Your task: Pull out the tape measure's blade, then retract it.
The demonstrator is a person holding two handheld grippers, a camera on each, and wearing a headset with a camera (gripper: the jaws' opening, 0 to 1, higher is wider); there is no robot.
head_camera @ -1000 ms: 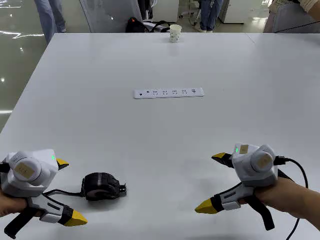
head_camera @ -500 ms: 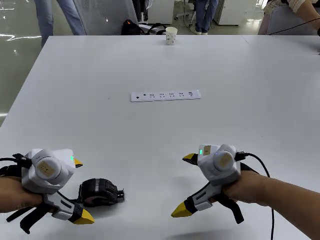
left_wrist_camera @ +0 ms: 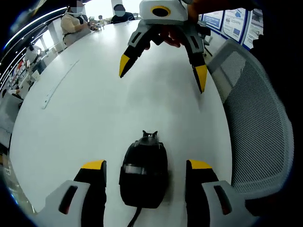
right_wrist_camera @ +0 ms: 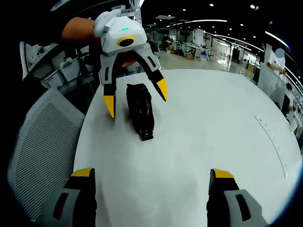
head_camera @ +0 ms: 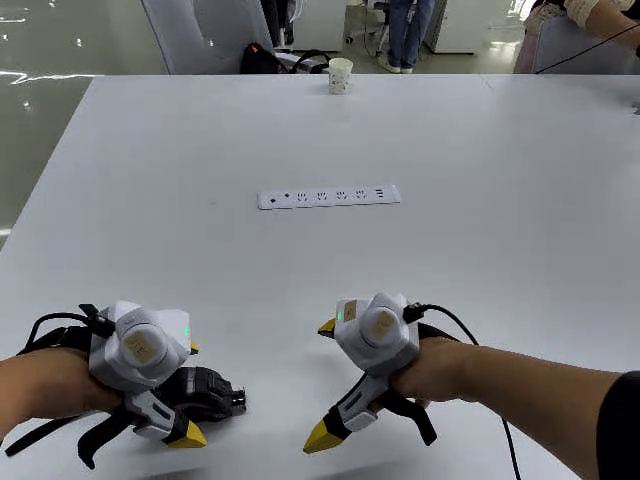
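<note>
Black tape measure (left_wrist_camera: 143,172) sits on the white table (head_camera: 450,200) right in front of me, lying between the yellow-tipped jaws of my left gripper (left_wrist_camera: 147,164). Those jaws stand wide, one on each side of the case with bare table showing on both sides, so nothing is clamped. Only the blade's tab shows at the case mouth, pointing toward my right gripper (head_camera: 325,382). That one faces it from nearby, jaws spread wide too, holding and touching nothing. Farther up the table lies a white power strip (head_camera: 328,197), and at the far edge stands a paper cup (head_camera: 340,75).
</note>
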